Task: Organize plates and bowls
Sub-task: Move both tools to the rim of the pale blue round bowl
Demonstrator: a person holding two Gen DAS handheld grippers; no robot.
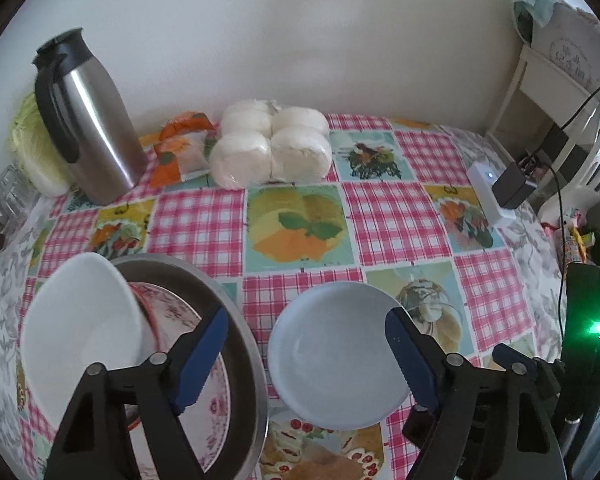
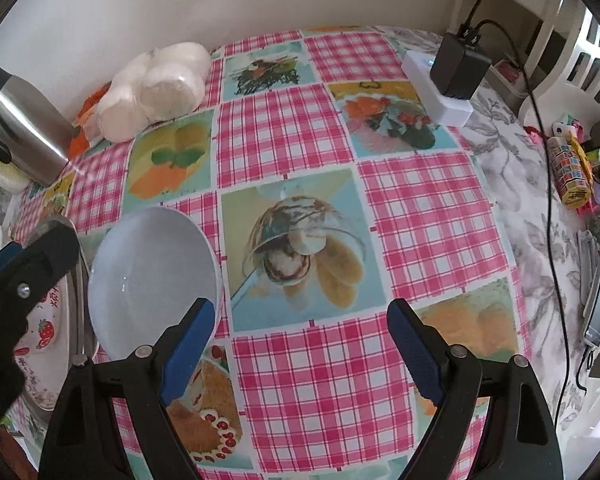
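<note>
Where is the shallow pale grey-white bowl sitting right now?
The shallow pale grey-white bowl sits upright on the checked tablecloth, just right of the round metal basin holding dishes. In the left wrist view it lies between the open left gripper fingers.

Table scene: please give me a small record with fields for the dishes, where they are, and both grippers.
white bowl: upright on the tablecloth, beside the metal basin
metal basin: holds a floral plate and a tilted white dish
left gripper: open, above the white bowl, not gripping it
right gripper: open, nothing between its fingers
back of table: steel jug, wrapped buns
</note>
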